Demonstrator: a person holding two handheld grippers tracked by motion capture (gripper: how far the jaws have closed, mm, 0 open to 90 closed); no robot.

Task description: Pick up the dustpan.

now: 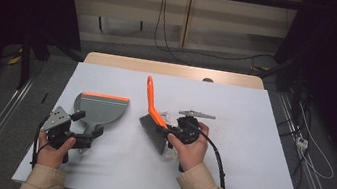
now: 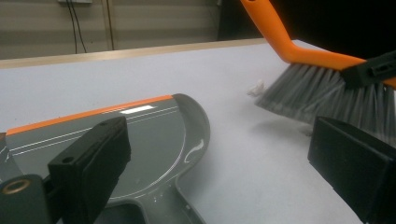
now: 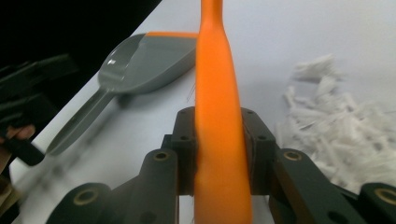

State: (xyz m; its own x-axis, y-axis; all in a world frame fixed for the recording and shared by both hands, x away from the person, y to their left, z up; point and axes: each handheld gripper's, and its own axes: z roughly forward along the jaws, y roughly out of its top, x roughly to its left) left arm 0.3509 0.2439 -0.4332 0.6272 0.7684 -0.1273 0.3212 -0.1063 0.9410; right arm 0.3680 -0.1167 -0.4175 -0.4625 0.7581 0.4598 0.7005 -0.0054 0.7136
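On the white worktop (image 1: 251, 137) the right tongs (image 1: 169, 134) pinch the orange brush (image 1: 153, 107) by its handle, both pads pressed against the plastic. Its grey bristles (image 2: 317, 93) hang just above the surface, handle slanting up and away from the person. White paper shreds (image 3: 336, 126) lie heaped beside the bristles. Left of the brush, near but apart, the grey dustpan (image 1: 101, 108) lies flat, its orange lip facing away. The left tongs (image 1: 91, 124) stand spread around the dustpan's handle; whether a pad touches it is hard to tell.
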